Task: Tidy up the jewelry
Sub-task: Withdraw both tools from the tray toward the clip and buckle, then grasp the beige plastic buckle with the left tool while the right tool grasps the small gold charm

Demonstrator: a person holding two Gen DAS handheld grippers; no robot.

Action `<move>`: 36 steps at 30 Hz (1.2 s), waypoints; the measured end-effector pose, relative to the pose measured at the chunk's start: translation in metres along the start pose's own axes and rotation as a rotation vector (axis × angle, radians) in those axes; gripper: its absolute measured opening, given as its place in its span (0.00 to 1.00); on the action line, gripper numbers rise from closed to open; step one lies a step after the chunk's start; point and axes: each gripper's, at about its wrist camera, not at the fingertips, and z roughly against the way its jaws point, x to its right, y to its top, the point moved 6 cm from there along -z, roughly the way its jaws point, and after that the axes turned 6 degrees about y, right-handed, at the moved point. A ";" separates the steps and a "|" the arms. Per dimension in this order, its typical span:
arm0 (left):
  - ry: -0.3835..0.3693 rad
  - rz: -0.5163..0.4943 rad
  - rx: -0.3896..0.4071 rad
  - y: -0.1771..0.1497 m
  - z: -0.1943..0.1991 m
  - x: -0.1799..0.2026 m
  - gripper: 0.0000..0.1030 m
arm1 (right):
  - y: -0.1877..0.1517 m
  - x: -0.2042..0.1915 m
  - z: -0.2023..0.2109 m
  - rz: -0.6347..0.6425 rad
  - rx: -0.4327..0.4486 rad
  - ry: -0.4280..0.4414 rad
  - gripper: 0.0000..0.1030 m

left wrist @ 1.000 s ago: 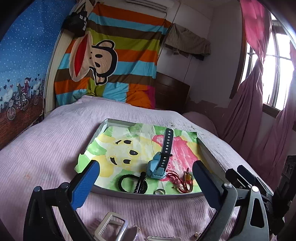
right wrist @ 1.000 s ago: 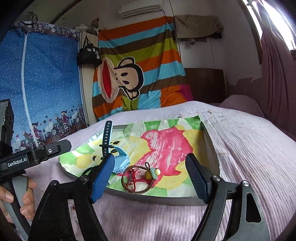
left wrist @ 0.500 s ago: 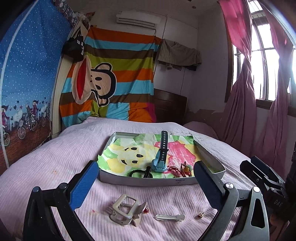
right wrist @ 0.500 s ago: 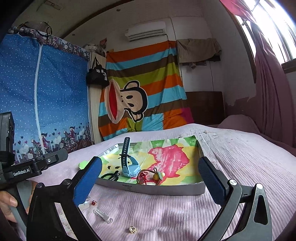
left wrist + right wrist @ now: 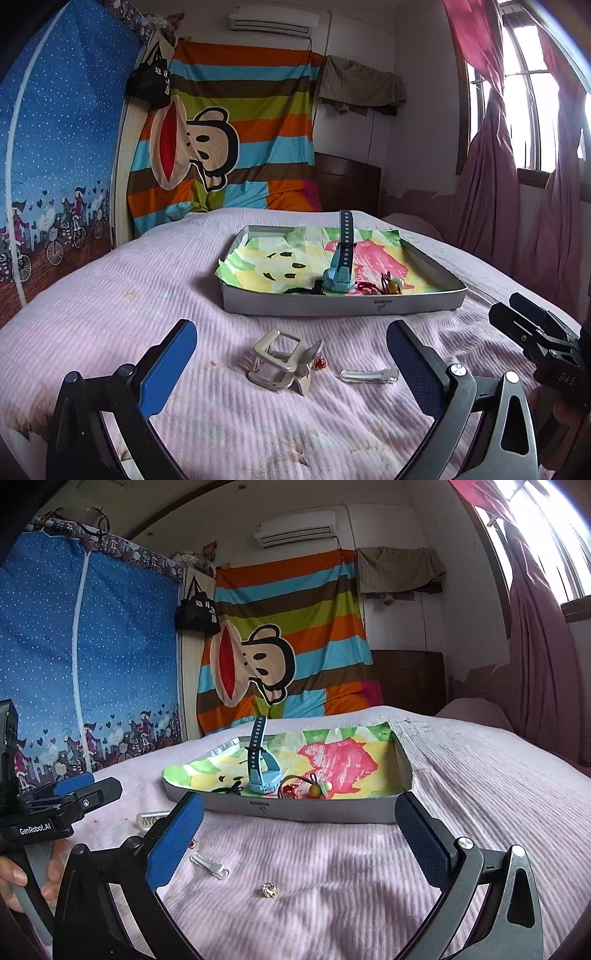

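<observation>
A grey metal tray [image 5: 343,305] [image 5: 325,810] lined with colourful paper sits on the pink bed. In it lie a blue watch [image 5: 341,266] [image 5: 263,771], a black hair tie [image 5: 299,290] and a red cord bracelet with beads [image 5: 386,286] [image 5: 304,789]. On the bed before the tray lie a silver claw clip [image 5: 282,363], a small red bead [image 5: 320,363], a silver hair clip [image 5: 369,374] [image 5: 209,864] and a gold stud [image 5: 269,890]. My left gripper [image 5: 291,369] is open, its fingers either side of the claw clip. My right gripper [image 5: 295,838] is open and empty above the bed.
A striped monkey blanket [image 5: 229,147] hangs on the far wall beside a blue wardrobe [image 5: 55,147]. Pink curtains [image 5: 517,203] hang at the right. The right gripper also shows at the right edge of the left wrist view [image 5: 535,339].
Both grippers have pulled back from the tray toward the near side of the bed, so the loose items on the bed now show. Both stay open.
</observation>
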 end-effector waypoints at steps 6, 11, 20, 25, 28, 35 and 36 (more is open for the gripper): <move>-0.007 -0.013 -0.064 -0.011 -0.011 -0.006 1.00 | -0.011 0.001 -0.009 0.001 -0.041 0.033 0.99; -0.022 0.003 -0.103 -0.016 -0.019 -0.010 1.00 | -0.022 -0.001 -0.018 0.005 -0.088 0.056 0.99; -0.040 0.003 -0.162 -0.026 -0.033 -0.011 1.00 | -0.039 -0.012 -0.040 0.018 -0.192 0.080 0.96; -0.060 -0.010 -0.194 -0.027 -0.042 -0.007 1.00 | -0.052 -0.013 -0.052 0.012 -0.254 0.091 0.77; -0.069 -0.022 -0.205 -0.022 -0.046 -0.004 0.99 | -0.058 -0.014 -0.059 0.005 -0.285 0.101 0.70; -0.081 -0.046 -0.274 -0.023 -0.064 0.001 0.86 | -0.066 -0.017 -0.065 0.003 -0.322 0.116 0.61; -0.082 -0.046 -0.282 -0.025 -0.065 0.001 0.84 | -0.067 -0.017 -0.066 0.003 -0.325 0.118 0.60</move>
